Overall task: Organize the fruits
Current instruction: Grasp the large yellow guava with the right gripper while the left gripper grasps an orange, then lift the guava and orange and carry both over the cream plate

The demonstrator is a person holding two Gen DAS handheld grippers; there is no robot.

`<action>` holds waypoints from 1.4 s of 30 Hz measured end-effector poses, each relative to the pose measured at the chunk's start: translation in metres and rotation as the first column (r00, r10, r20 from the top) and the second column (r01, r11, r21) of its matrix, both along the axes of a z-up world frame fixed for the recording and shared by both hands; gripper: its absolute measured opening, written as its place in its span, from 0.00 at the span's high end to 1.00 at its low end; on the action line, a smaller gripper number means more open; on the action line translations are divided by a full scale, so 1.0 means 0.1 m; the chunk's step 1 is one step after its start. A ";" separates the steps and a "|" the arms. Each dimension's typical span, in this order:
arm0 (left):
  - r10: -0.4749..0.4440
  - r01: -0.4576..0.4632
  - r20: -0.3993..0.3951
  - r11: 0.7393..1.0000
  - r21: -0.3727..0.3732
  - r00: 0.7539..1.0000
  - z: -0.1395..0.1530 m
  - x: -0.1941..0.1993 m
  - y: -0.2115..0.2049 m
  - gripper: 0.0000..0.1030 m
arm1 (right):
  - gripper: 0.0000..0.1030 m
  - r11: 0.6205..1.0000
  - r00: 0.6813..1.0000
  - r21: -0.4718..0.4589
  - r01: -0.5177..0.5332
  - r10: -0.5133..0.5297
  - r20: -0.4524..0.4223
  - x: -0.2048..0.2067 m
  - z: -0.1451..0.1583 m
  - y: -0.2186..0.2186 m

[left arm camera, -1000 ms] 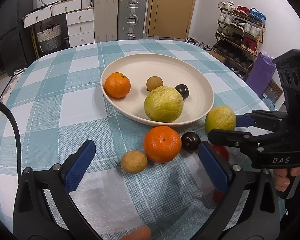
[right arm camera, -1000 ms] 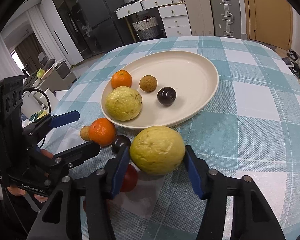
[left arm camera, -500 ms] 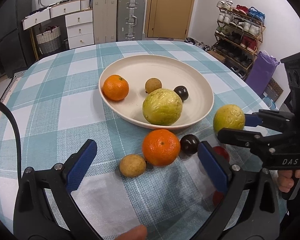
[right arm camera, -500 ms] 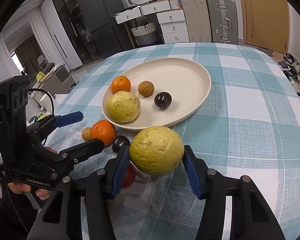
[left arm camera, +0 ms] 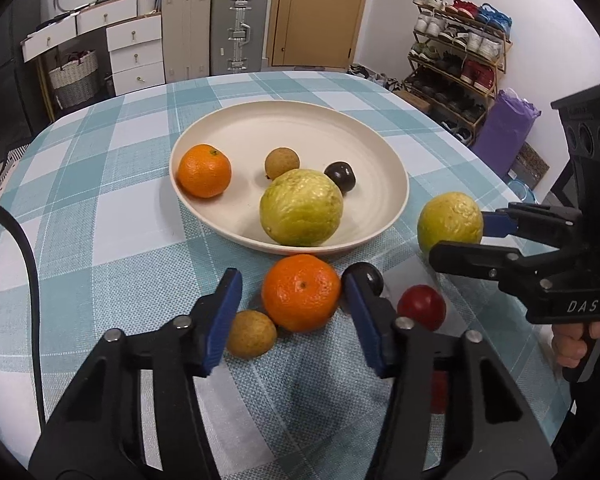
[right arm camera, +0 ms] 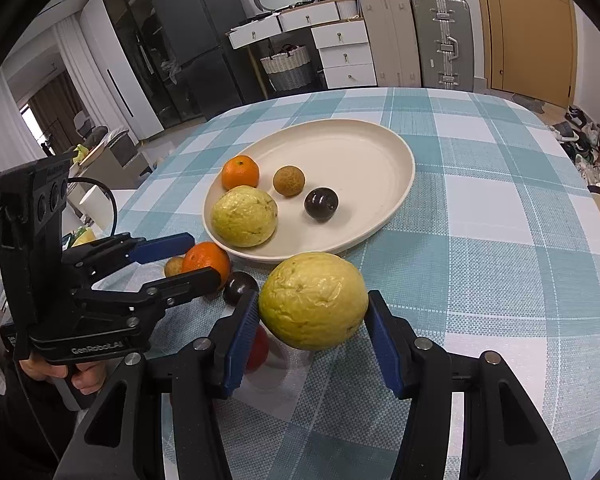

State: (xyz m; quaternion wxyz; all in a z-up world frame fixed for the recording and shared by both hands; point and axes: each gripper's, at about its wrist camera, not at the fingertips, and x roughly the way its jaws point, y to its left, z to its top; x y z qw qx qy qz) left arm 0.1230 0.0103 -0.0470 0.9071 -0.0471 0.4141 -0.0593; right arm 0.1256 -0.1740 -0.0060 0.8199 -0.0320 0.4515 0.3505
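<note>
One red fruit [right arm camera: 259,350] half-hidden behind right claw [right arm camera: 313,344]

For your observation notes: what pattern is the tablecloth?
Teal-and-white checks on the tablecloth, clearest in the right wrist view.

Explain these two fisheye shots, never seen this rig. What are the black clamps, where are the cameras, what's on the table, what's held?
There is no robot arm: a person holds a pistol-grip clamp in each hand, with a camera on each looking along its two blue-padded fingers.

Left wrist view: the left gripper is open, its fingers either side of an orange on the checked tablecloth, not yet pinching it.

Right wrist view: the right gripper is shut on a yellow-green guava, near the cream plate.

On the plate: another orange, another guava, a small brown fruit and a dark plum. Loose on the cloth: a brown fruit, a dark fruit and a red fruit.
</note>
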 end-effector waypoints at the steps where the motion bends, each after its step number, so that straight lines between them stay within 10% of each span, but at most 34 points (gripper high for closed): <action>1: -0.005 0.005 0.004 1.000 0.004 1.000 0.00 0.00 -0.01 0.55 | 0.47 1.000 1.000 -0.002 -0.001 0.001 0.000 0.00 0.00 0.00; 42: 0.089 -0.079 0.183 0.995 -0.065 0.979 0.60 -0.12 0.31 0.64 | 0.47 0.999 0.995 0.017 0.047 -0.048 0.084 0.12 0.28 -0.03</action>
